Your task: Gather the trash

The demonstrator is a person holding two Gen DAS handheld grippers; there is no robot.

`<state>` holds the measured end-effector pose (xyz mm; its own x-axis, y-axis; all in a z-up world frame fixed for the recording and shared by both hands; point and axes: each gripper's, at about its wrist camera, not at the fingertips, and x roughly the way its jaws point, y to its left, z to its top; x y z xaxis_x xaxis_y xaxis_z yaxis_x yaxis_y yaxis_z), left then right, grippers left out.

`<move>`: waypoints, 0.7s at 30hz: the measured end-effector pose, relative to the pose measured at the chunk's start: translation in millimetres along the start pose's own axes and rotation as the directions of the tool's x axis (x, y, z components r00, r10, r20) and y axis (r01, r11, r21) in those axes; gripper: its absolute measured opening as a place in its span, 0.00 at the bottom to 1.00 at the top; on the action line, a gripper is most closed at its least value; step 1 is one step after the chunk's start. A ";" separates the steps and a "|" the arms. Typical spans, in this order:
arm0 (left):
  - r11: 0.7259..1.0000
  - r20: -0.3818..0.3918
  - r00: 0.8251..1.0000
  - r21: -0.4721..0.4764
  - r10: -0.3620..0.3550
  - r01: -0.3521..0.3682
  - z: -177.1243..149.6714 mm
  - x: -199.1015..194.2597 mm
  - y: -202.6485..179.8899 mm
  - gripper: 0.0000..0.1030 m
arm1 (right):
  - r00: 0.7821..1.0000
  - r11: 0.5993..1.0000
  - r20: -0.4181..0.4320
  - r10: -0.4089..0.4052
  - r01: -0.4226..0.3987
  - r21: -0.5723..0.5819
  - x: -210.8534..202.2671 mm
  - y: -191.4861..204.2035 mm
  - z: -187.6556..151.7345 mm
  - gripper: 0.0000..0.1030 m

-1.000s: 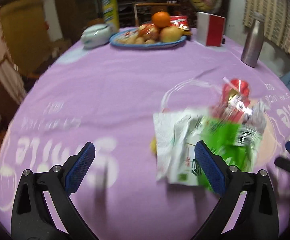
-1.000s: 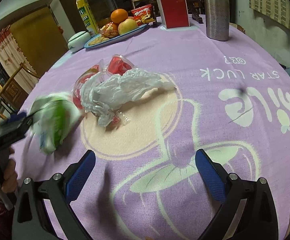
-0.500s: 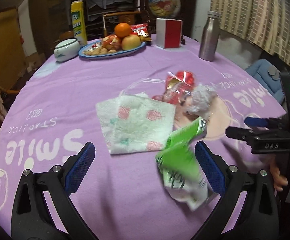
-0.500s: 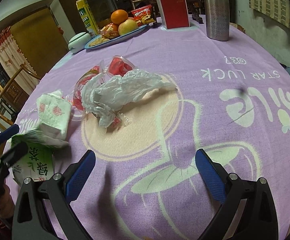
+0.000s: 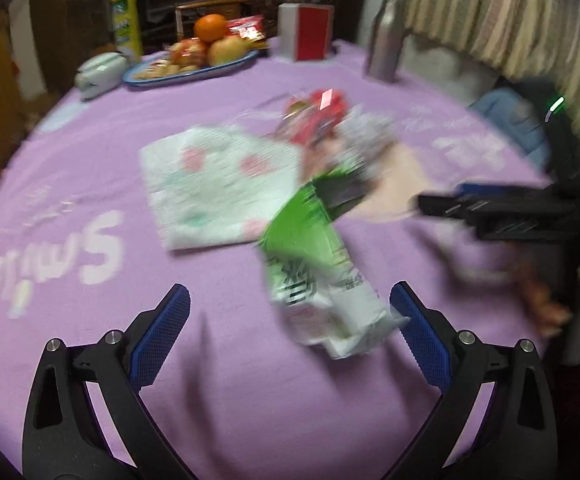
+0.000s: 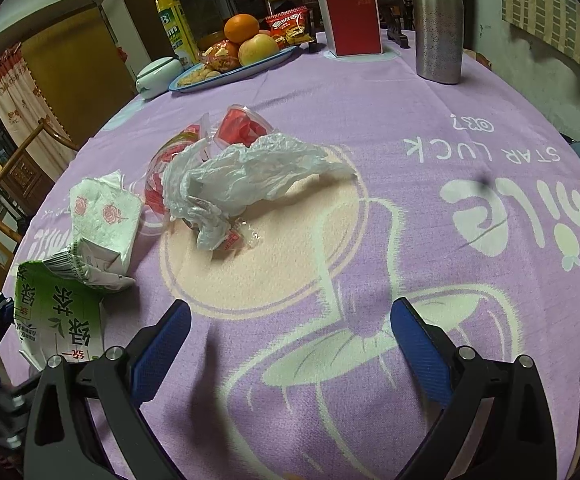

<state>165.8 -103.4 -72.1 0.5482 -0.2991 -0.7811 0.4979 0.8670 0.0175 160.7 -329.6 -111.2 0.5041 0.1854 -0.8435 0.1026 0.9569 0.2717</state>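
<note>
A crushed green and white drink carton (image 5: 314, 264) lies on the purple tablecloth just ahead of my left gripper (image 5: 290, 332), nearer its right finger; the jaws are open and hold nothing. Behind the carton lie a rose-printed napkin (image 5: 217, 184), red wrappers (image 5: 318, 116) and crumpled clear plastic (image 5: 366, 136). This view is blurred. In the right wrist view the carton (image 6: 57, 316) sits by the table's left edge, beside the napkin (image 6: 105, 216), the plastic bag (image 6: 241, 176) and red-lined clear cups (image 6: 241, 128). My right gripper (image 6: 290, 352) hangs open over bare cloth, empty.
At the far side stand a blue fruit plate (image 6: 273, 60), a red box (image 6: 354, 22), a steel bottle (image 6: 438, 24), a yellow canister (image 6: 173, 28) and a white lidded bowl (image 6: 157, 74). A wooden chair (image 6: 21, 160) stands left of the table. A hand (image 5: 542, 300) holds the right gripper.
The left wrist view has swung and pulled back. The green carton has come away from the trash pile toward the table's edge. My right gripper has stayed still.
</note>
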 end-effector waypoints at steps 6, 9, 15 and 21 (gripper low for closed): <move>0.948 0.038 0.965 -0.202 0.258 -0.246 -16.4 -36.6 88.0 0.93 | 1.000 1.000 0.000 -0.002 0.002 -0.001 -0.2 0.3 -0.3 0.96; 0.908 0.009 0.959 -0.323 0.284 -0.266 -28.0 -48.7 126.0 0.93 | 1.000 1.000 0.000 -0.002 0.002 -0.001 0.1 0.1 -0.3 0.96; 0.940 0.041 0.996 -0.335 0.074 -0.056 -31.5 -46.0 110.0 0.93 | 0.999 0.999 -0.018 -0.030 0.029 -0.040 3.3 5.7 0.1 0.96; 0.956 -0.022 0.996 -0.283 -0.087 0.077 -27.7 -20.2 64.0 0.93 | 0.993 0.984 -0.054 -0.102 0.093 -0.152 9.4 21.3 -2.5 0.96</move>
<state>168.0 -30.8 -72.6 0.4878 -0.3646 -0.7932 0.3285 0.9185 -0.2201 165.4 -306.9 -114.6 0.4438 0.0988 -0.8907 0.0174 0.9928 0.1188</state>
